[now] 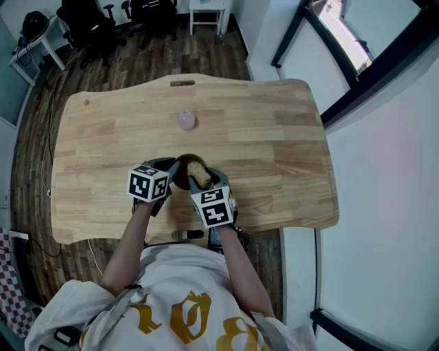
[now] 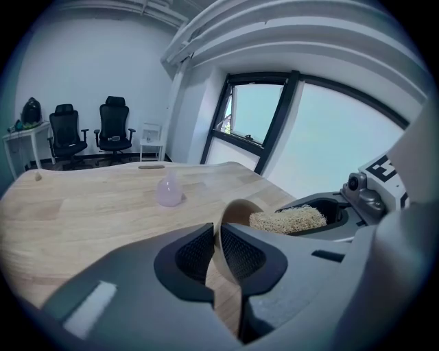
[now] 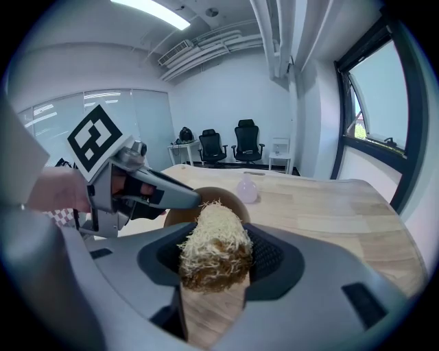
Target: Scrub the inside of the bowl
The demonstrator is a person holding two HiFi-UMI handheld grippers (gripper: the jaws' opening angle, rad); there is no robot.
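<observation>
A brown bowl (image 1: 184,166) stands near the table's front edge, tipped on its side. My left gripper (image 2: 213,249) is shut on the bowl's rim (image 2: 218,236), with the thin wall pinched between the two pads. My right gripper (image 3: 214,255) is shut on a tan fibrous loofah scrubber (image 3: 212,245). The loofah (image 1: 199,180) is at the bowl's mouth, and in the right gripper view the bowl (image 3: 216,198) shows just behind it. From the left gripper view the loofah (image 2: 288,219) lies beside the bowl's opening (image 2: 239,212).
A small pale pink rounded object (image 1: 186,120) stands on the wooden table (image 1: 274,137) beyond the bowl. Black office chairs (image 1: 89,20) and a white desk (image 1: 41,44) are on the floor past the table's far edge. A wall and window run along the right.
</observation>
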